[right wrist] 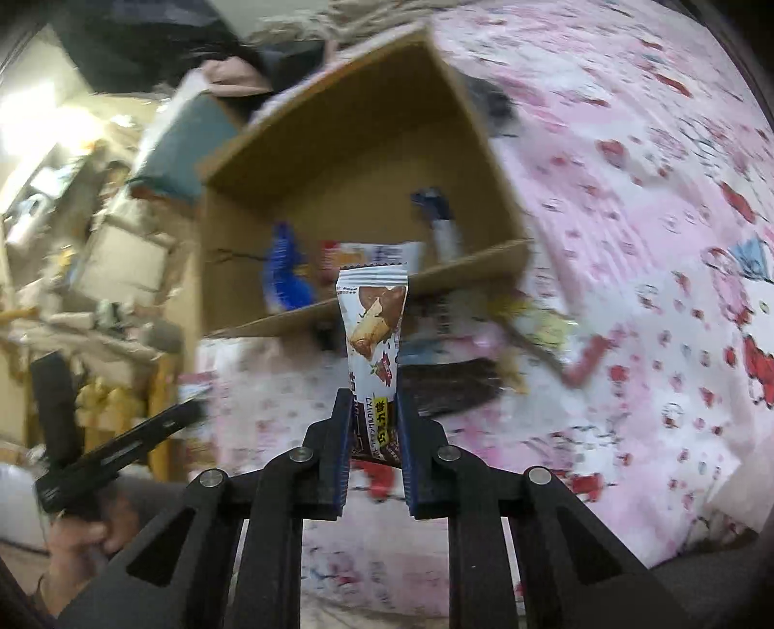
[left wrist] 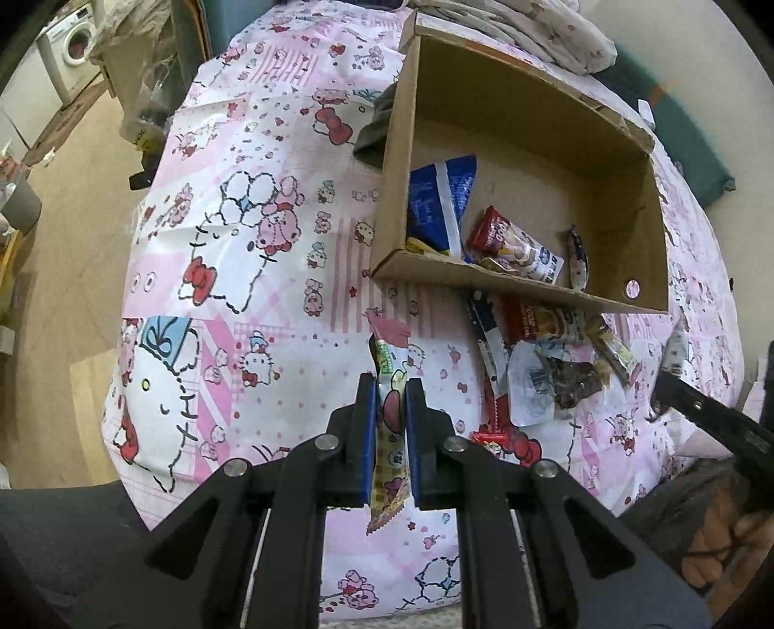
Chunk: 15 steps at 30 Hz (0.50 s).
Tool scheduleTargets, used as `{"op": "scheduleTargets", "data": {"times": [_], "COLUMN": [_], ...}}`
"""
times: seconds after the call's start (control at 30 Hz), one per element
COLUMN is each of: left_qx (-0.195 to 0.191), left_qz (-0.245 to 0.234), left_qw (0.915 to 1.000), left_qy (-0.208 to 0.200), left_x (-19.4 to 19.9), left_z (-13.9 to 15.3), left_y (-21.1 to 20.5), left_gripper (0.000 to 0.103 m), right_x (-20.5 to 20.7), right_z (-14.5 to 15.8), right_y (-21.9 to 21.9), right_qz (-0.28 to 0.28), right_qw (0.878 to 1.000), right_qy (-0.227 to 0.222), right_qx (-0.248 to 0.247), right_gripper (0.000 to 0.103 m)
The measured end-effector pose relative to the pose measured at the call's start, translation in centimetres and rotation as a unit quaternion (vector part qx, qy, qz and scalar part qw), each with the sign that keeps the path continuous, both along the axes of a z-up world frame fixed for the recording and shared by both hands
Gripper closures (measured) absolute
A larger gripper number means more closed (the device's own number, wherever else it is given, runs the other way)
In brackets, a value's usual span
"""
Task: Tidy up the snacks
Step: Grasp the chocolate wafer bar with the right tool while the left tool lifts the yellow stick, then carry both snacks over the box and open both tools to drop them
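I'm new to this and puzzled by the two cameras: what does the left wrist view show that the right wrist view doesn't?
Only the left wrist view: the left gripper shut on a pink-topped snack stick, and a washing machine.

Only the right wrist view: the right gripper shut on a chocolate wafer packet.

Both: the cardboard box holding snacks, loose packets before it, and the pink cartoon cloth.

Pink cartoon cats are covering the white cloth [left wrist: 271, 271]. Beyond the blue pads [left wrist: 368, 435], a brown cardboard box [left wrist: 532, 121] is showing.
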State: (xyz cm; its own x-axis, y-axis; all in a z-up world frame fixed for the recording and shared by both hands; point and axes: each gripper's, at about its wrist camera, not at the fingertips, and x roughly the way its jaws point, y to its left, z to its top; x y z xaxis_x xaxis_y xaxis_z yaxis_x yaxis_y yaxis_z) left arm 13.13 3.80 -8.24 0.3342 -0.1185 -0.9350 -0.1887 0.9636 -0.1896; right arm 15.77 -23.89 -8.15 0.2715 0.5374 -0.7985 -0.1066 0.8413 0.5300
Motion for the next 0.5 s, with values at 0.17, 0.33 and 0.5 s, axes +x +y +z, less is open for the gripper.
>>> {"op": "scheduleTargets", "data": {"times": [0.17,0.33,0.5], "left_qx": [-0.006,-0.007,0.003], "left_qz": [0.012,0.023,0.012], "left_qw": [0.9994,0.9961,0.9922], "left_qy": [-0.031,-0.085,-0.124], "left_x": [-0.5,-0.5,1.4], "left_z": [1.5,5.0,8.4], "left_y": [0.8,1.3,0.6], "left_gripper": [0.094,0.094,0.094], "right_x": [0.0,1.0,3.6], "right_z": [1.8,3.7,5.2], "right_y": [0.8,0.1,-0.2], "right_qz": [0.02,0.006,-0.002], "right_qw": [0.998,0.995,0.994], "right_qy": [-0.033,-0.062,-0.08], "right_qx": [0.049,0.079,0.076], "right_gripper": [0.085,0.085,0.085]}}
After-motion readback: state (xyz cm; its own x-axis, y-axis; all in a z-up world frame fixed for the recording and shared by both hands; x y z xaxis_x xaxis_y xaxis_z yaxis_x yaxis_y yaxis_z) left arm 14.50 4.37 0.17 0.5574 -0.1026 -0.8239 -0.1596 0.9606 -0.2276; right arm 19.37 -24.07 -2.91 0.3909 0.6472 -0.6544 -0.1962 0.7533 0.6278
